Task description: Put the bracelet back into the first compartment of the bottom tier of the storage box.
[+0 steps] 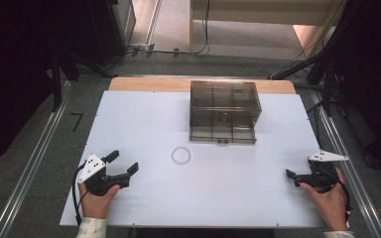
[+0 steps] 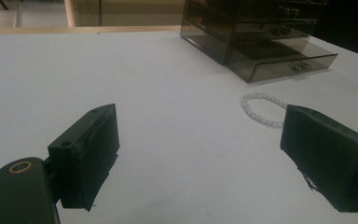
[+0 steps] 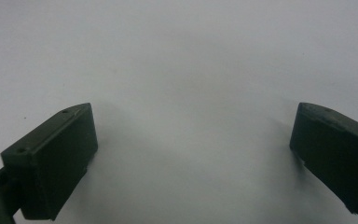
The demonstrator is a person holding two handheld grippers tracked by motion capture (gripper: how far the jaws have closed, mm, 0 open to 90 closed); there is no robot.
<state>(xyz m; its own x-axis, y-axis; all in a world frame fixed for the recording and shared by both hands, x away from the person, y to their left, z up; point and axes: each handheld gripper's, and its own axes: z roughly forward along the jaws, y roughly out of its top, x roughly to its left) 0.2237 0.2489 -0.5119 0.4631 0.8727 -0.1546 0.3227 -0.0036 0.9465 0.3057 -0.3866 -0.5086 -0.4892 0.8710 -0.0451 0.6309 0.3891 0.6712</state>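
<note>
Bracelet (image 1: 180, 155) of white beads lies mid-desk, just near of the smoky drawer box (image 1: 223, 111); light, floppy, slippery, so pinch one side of the loop; left gripper (image 1: 123, 164) and right gripper (image 1: 292, 175) both gape empty.

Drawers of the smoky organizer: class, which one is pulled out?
The bottom drawer of the organizer; its front juts out towards the bead bracelet, while the upper ones sit flush.

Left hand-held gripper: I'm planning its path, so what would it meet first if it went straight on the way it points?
Probably bare table. The left hand-held gripper, jaws open, has the bracelet ahead but right of its centre line, the drawer box beyond; depth is unclear.
</note>
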